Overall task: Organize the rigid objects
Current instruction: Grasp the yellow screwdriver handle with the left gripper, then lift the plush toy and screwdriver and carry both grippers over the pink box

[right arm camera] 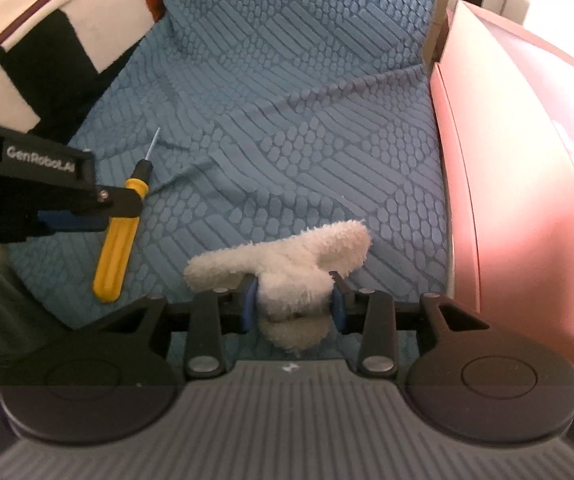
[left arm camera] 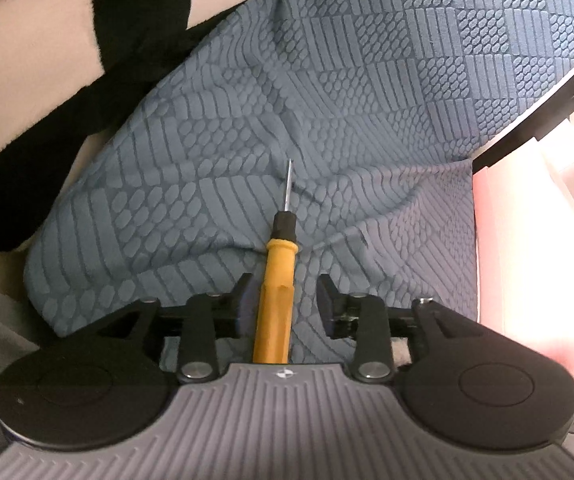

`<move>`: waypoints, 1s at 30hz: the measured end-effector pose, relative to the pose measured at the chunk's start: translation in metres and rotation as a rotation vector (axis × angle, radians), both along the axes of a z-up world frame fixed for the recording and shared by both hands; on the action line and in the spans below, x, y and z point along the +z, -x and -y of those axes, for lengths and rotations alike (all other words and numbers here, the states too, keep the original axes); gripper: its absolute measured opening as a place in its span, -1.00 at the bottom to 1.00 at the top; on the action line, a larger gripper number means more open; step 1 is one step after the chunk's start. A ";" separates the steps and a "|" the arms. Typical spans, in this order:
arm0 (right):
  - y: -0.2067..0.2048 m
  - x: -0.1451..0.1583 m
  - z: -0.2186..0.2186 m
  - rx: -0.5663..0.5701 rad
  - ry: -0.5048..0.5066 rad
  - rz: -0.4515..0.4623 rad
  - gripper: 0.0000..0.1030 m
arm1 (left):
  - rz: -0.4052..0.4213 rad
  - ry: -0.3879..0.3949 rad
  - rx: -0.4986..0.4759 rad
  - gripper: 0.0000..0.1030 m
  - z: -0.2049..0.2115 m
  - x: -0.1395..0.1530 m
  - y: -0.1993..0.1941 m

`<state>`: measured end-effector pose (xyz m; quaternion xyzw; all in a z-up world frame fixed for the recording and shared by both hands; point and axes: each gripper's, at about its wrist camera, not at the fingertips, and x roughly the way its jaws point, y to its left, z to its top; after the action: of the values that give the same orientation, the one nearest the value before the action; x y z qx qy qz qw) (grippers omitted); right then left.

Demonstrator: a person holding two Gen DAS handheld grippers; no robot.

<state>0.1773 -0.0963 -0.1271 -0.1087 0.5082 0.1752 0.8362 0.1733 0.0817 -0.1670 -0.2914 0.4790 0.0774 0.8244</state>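
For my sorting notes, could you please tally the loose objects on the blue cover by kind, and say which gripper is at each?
Screwdrivers: 1, the yellow-handled screwdriver lying between the open jaws of the left gripper.
Plush toys: 1, the white plush toy, clamped in the right gripper.
Total: 2 objects on the blue cover.

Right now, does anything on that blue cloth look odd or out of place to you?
One thing: the right gripper is clamped on a fluffy white plush toy, a soft thing in a job about rigid objects. The yellow-handled screwdriver lies flat on the wrinkled blue patterned cloth between the open left gripper fingers; nothing looks damaged.
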 end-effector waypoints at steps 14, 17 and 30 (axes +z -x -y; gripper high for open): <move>-0.009 0.008 0.007 -0.065 -0.080 0.042 -0.31 | 0.029 -0.079 -0.038 -0.19 0.009 0.000 -0.012; -0.017 0.002 0.013 -0.129 -0.097 0.011 -0.31 | 0.014 -0.103 -0.064 -0.19 0.013 -0.004 -0.016; -0.023 -0.012 0.007 -0.128 -0.104 0.038 -0.29 | 0.029 -0.256 -0.071 -0.61 0.029 -0.011 -0.032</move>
<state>0.1998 -0.1035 -0.1387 -0.0356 0.4886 0.1455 0.8596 0.2050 0.0524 -0.1784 -0.1677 0.4631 0.1045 0.8640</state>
